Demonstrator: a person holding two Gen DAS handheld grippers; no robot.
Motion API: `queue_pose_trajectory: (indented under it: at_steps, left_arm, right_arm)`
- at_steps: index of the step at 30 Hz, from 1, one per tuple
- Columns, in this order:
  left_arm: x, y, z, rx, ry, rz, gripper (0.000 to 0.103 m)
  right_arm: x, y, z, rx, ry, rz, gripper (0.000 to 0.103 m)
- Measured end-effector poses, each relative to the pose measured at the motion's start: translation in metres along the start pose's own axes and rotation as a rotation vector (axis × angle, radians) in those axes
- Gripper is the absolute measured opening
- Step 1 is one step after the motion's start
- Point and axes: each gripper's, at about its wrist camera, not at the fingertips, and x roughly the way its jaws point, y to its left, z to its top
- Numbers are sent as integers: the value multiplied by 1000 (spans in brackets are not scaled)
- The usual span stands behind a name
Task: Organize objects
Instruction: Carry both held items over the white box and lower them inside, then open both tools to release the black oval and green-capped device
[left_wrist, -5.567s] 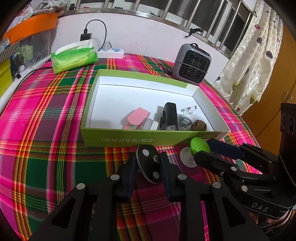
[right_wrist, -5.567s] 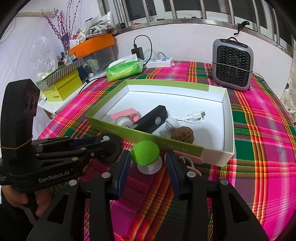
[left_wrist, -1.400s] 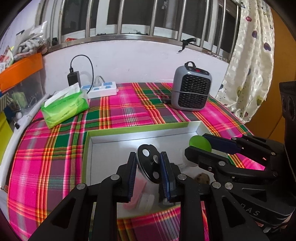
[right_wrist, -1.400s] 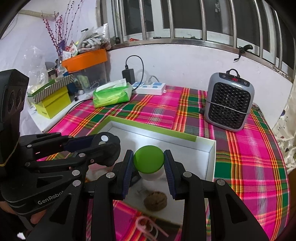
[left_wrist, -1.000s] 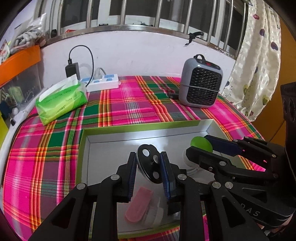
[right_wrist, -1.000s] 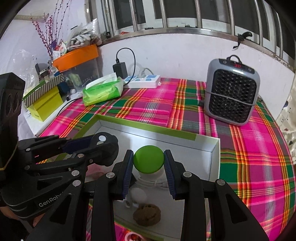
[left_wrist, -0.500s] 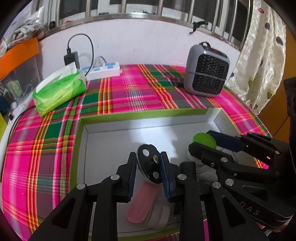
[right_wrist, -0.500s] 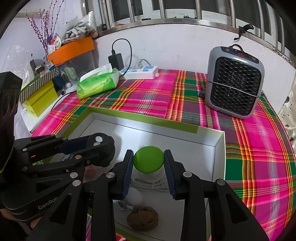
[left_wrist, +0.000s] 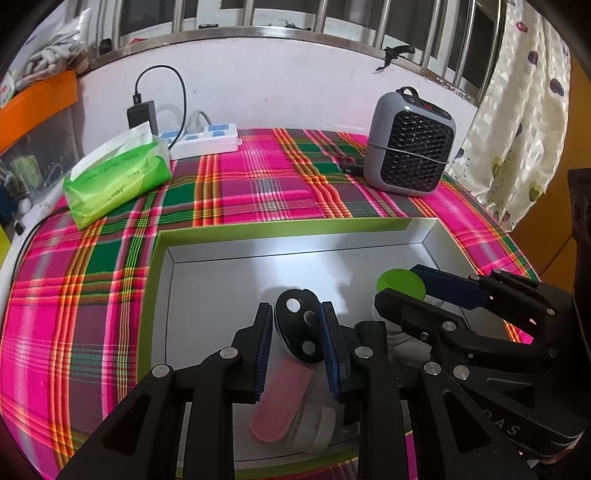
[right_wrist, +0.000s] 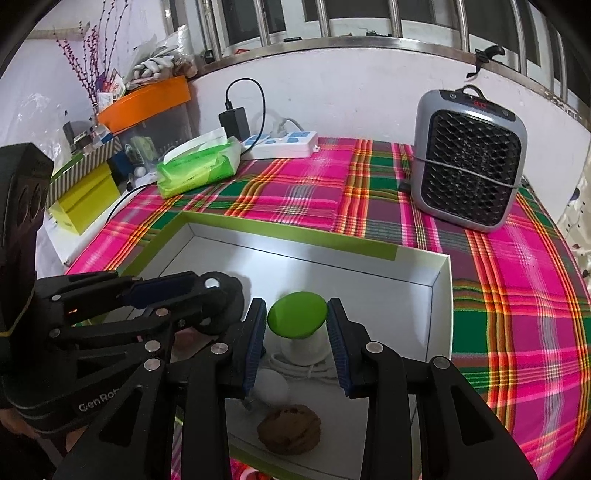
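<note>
Left gripper (left_wrist: 298, 332) clamping black disc (left_wrist: 300, 329), right gripper (right_wrist: 297, 334) clamping green-capped piece (right_wrist: 297, 319), both above box (left_wrist: 288, 224) interior

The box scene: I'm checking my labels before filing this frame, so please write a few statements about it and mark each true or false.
1. The left gripper is shut on a black disc. True.
2. The right gripper is empty. False: it is shut on a green-capped piece.
3. Both grippers are over the box. True.
4. The heater stands inside the box. False: it stands on the cloth beyond it.
5. A walnut lies in the box. True.
</note>
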Motion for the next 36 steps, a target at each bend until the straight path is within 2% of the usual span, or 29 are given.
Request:
queue_pose_trajectory:
  at_steps: [9, 24, 36]
  left_arm:
    - [-16, -1, -3, -1, -42, -13, 23]
    - [-54, -18, -23, 20, -110, -16, 23]
    - [-66, -22, -42, 11, -103, -7, 22]
  right_arm:
    - [-11, 2, -4, 6, -25, 7, 38]
    - [-53, 18, -24, 7, -105, 17, 38]
    - [-62, 26, -40, 15, -111, 17, 38]
